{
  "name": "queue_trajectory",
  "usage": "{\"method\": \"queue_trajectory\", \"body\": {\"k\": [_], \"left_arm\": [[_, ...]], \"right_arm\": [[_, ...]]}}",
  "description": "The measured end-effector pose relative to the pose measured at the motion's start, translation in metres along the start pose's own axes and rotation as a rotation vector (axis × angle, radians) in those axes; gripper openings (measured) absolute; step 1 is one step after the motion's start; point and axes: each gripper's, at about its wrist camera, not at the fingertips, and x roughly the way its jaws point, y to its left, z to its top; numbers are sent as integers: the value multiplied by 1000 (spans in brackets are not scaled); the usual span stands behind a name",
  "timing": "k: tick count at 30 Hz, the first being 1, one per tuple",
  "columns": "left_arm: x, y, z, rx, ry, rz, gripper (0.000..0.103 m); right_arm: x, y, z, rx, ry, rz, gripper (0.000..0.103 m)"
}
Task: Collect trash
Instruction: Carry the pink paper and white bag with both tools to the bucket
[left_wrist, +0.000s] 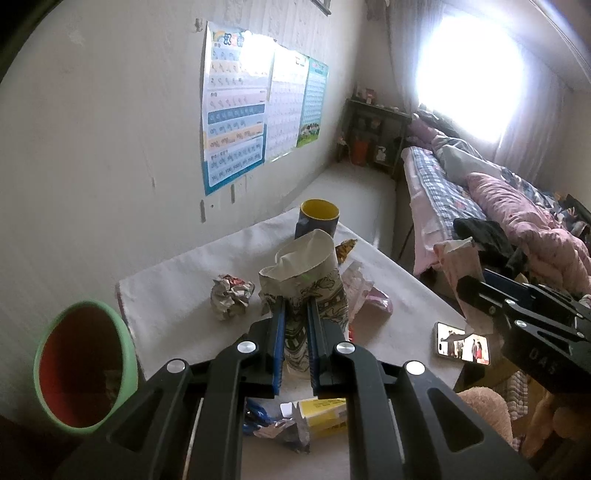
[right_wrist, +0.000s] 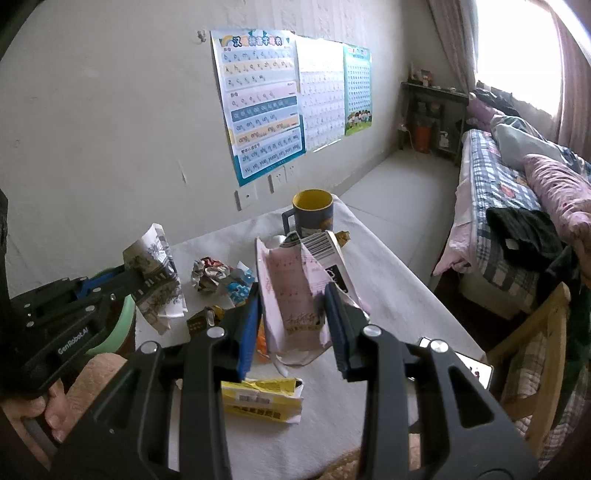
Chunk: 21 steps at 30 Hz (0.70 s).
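My left gripper (left_wrist: 295, 306) is shut on a crumpled paper cup with a black-and-white print (left_wrist: 306, 280), held above the white-covered table (left_wrist: 177, 295). In the right wrist view the same cup (right_wrist: 155, 273) hangs from the left gripper (right_wrist: 138, 282) over the green bin (right_wrist: 118, 332). My right gripper (right_wrist: 291, 295) is shut on a torn pink wrapper (right_wrist: 291, 288), lifted off the table. On the table lie a crumpled paper ball (left_wrist: 232, 295), a torn yellow box (right_wrist: 262, 398), a foil wrapper (left_wrist: 284, 432) and other scraps.
A green bin with a red inside (left_wrist: 85, 365) stands at the table's left edge. A yellow-lined mug (right_wrist: 314, 212) sits at the far end and a lit phone (left_wrist: 463, 343) at the right edge. A bed (right_wrist: 517, 206) and a wooden chair (right_wrist: 535, 350) are to the right.
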Motion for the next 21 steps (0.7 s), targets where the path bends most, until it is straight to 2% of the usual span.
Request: {"method": "queue_trajectory", "body": {"k": [11, 21], "left_arm": [[-15, 0, 8, 31, -37, 82, 8], [-26, 13, 17, 10, -66, 150, 8]], "right_arm": [[12, 1, -3, 1, 30, 24, 34], [21, 9, -2, -16, 50, 59, 34]]}}
